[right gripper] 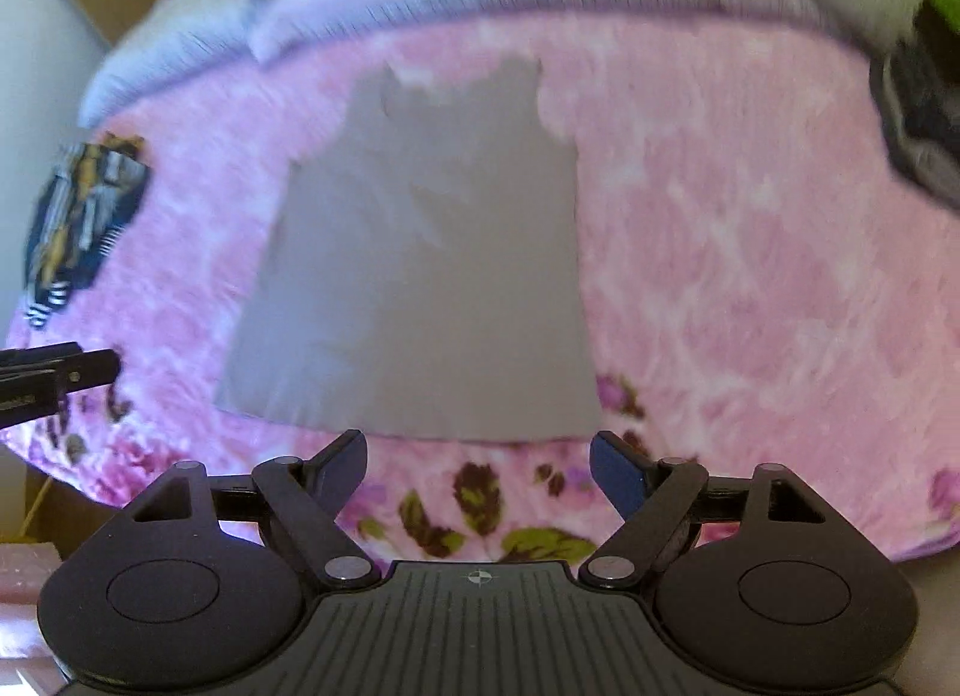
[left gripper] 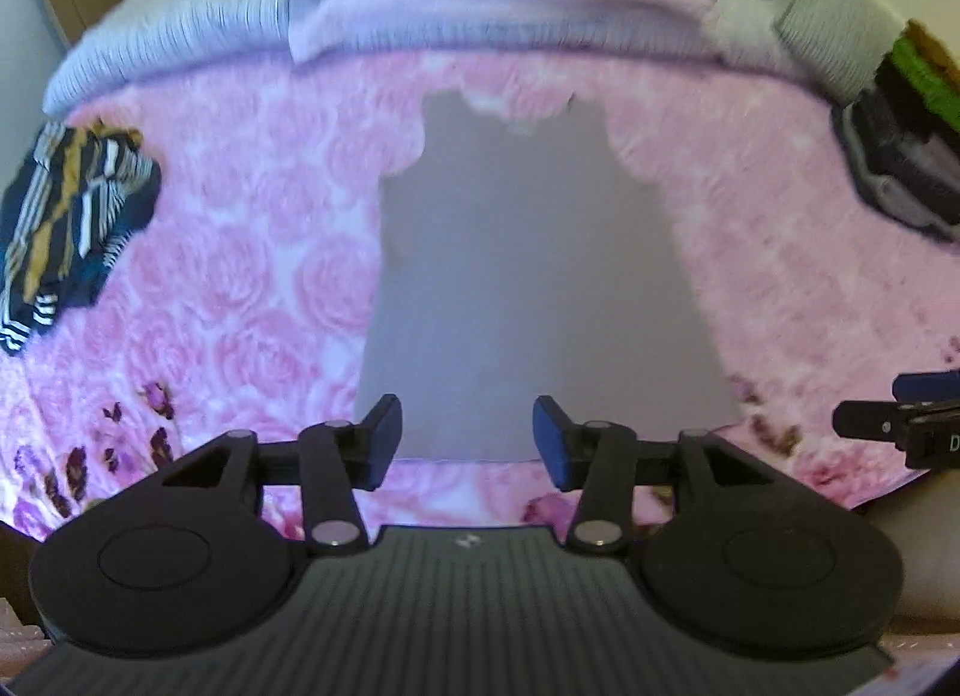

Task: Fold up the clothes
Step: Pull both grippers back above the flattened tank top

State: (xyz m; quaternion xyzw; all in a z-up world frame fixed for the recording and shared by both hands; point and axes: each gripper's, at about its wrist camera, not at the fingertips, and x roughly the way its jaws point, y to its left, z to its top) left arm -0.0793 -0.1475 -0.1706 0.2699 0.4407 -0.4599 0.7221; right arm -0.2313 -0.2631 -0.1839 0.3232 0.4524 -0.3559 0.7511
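We see the grey sleeveless top (left gripper: 534, 288) lying flat and unfolded mid-frame on the pink rose-print blanket (left gripper: 240, 252), so its folds all look left to do. A striped garment (left gripper: 66, 222) at the left edge looks already folded. Our left gripper (left gripper: 467, 437) and right gripper (right gripper: 478, 471) hang above, jaws apart, holding nothing.

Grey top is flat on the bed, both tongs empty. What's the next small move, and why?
Probably lower both tongs, left and right, to the grey top's near hem and pinch its two corners: it lies spread and unfolded on the pink blanket, and both are open above it.
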